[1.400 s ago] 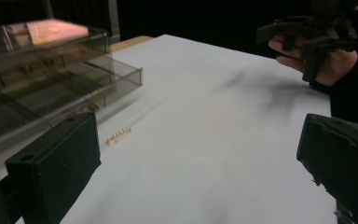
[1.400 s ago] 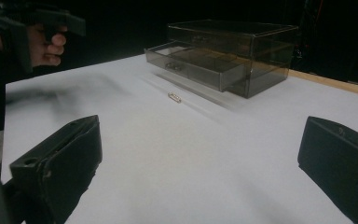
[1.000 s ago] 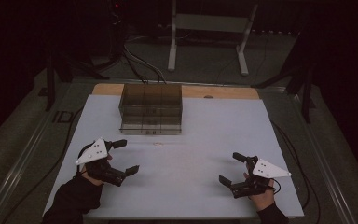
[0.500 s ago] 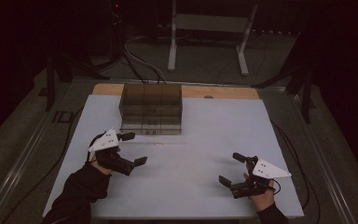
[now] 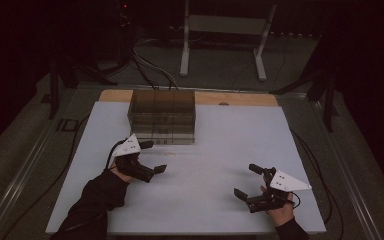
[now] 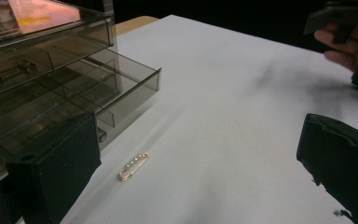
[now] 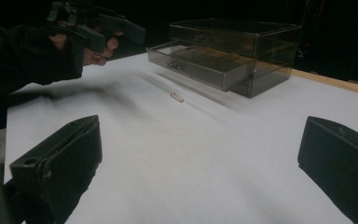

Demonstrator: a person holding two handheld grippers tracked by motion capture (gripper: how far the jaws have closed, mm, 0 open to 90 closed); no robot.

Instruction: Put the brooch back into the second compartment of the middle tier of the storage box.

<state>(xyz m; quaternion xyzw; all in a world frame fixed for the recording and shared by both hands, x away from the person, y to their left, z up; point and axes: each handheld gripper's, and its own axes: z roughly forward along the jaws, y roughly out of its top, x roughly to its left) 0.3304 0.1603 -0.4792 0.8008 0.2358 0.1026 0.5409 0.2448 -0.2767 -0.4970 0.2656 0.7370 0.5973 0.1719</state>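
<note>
Left gripper (image 5: 153,156) nearer organiser (image 5: 162,116), drawer (image 6: 98,100) empty

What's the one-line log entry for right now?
left gripper: open, near pin | right gripper: open, idle | drawer: open | pin: on table

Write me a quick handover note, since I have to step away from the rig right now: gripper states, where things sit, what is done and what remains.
Left gripper: open, holding nothing, hovering near the small gold pin.
Right gripper: open, holding nothing, low over the near right of the white table.
The pin lies flat on the table just in front of the smoked clear drawer box, apart from it.
Done: the box's lowest drawer is pulled out; the compartments that can be seen look bare.
Left, probably: grasp the pin, set it in the drawer, push the drawer shut.
</note>
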